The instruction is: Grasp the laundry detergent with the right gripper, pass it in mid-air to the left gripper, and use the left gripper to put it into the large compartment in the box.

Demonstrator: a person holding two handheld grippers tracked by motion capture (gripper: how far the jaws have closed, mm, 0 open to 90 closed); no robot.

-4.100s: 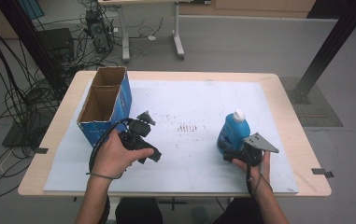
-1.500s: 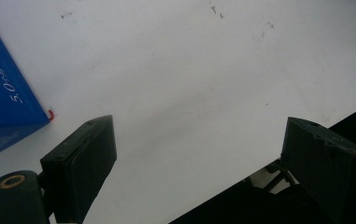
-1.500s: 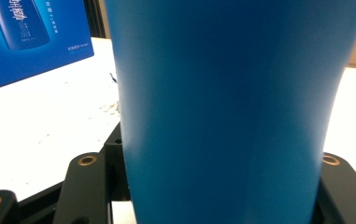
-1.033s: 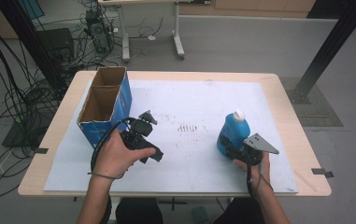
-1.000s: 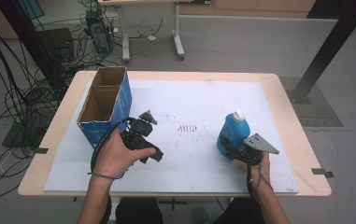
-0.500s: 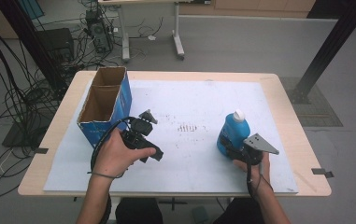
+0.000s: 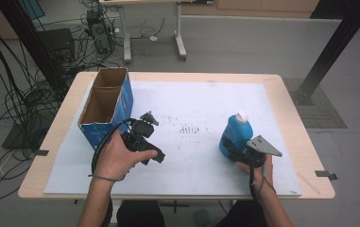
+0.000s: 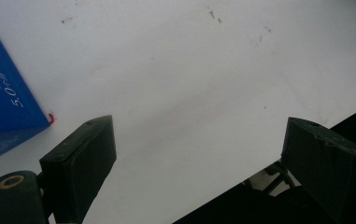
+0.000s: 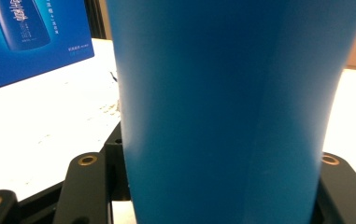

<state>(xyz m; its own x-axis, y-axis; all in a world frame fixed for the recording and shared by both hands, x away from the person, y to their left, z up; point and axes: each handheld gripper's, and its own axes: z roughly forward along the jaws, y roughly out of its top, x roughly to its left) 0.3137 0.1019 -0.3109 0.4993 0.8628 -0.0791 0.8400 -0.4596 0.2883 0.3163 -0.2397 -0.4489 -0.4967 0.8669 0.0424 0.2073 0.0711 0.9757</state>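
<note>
My right gripper has its jaws clamped on the blue bottle, low on the body. The bottle stands upright with its white cap on top, on the right side of the white sheet covering the bench. In the right gripper view the bottle sits between both jaws, touching them on each side. The right hand grips from the near edge.

My left gripper has its jaws wide apart with nothing between them, over bare white sheet. It is held by the left hand, just beside the near right corner of the blue cardboard box. The box is open at the top, two compartments, at the left of the bench. The box corner is close by the left jaw in the left gripper view.

Bottle and box are well apart.
</note>
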